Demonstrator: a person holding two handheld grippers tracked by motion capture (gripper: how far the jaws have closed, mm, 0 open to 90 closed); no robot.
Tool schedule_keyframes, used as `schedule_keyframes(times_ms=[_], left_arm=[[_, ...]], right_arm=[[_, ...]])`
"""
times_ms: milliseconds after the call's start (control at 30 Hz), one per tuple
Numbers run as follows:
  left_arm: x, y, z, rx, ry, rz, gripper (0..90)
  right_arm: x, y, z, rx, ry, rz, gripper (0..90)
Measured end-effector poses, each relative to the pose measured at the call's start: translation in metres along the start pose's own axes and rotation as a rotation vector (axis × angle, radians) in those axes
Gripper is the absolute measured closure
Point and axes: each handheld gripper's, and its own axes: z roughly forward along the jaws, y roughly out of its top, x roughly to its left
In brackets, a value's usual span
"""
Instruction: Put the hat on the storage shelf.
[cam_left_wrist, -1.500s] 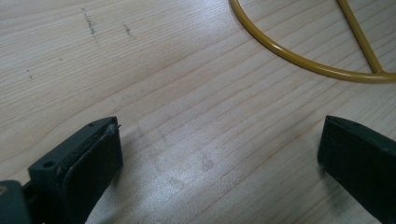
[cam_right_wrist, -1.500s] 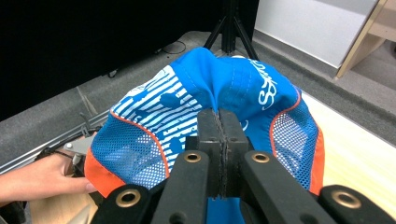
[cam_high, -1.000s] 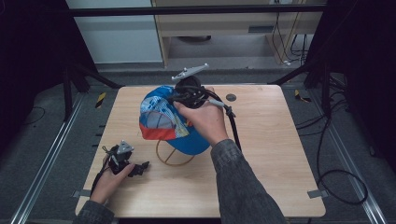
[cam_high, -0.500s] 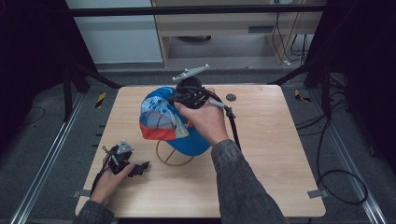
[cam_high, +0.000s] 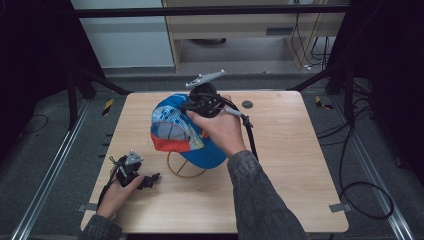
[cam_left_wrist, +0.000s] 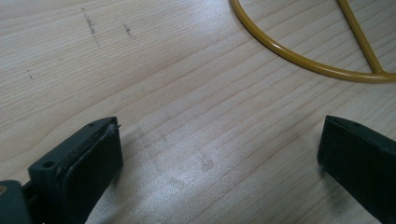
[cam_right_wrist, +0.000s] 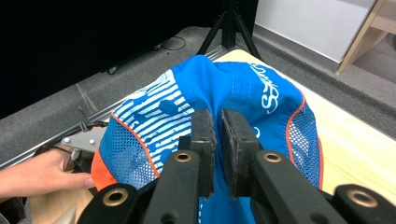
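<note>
Scene: You stand at a pale wooden table, a pair of tongs in each hand, with a blue baseball cap and a yellow wire stand near the middle.

Cap: It is blue with white stripes, mesh panels and orange trim, and sits on top of the wire stand, covering its upper part, brim toward your left.

Right tongs: Their jaws are nearly together, pinching a fold of the cap's blue crown fabric (the gap between the pads is a narrow slit with cloth in it). In the high view your right hand reaches over the cap from the near side.

Left tongs: They lie low on the table with their jaws spread wide and nothing between them. The yellow ring of the stand's base lies just ahead of them, apart from both pads. In the high view they sit near the table's front left corner, in your left hand.

Done so far: The cap is gripped at the crown and appears to rest over the stand.

Left to do: I judge that either the cap is being settled onto the stand or lifted off it; the pictures cannot tell which. Either way, the right tongs have yet to let go.
</note>
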Motion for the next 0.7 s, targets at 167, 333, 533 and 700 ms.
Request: schedule_keyframes(times_ms=[167, 333, 533, 700], left_arm=[[0.000, 0.000, 0.000, 0.000, 0.000, 0.000, 0.0], [0.000, 0.000, 0.000, 0.000, 0.000, 0.000, 0.0], [0.000, 0.000, 0.000, 0.000, 0.000, 0.000, 0.0], [0.000, 0.000, 0.000, 0.000, 0.000, 0.000, 0.0]], right_arm=[[-0.001, -0.001, -0.003, -0.008, -0.001, 0.001, 81.6], [0.000, -0.001, -0.008, -0.018, 0.004, 0.001, 79.8], [0.000, -0.003, -0.014, -0.024, 0.003, -0.003, 79.4], [-0.001, -0.006, -0.021, -0.031, 0.001, -0.003, 79.3]])
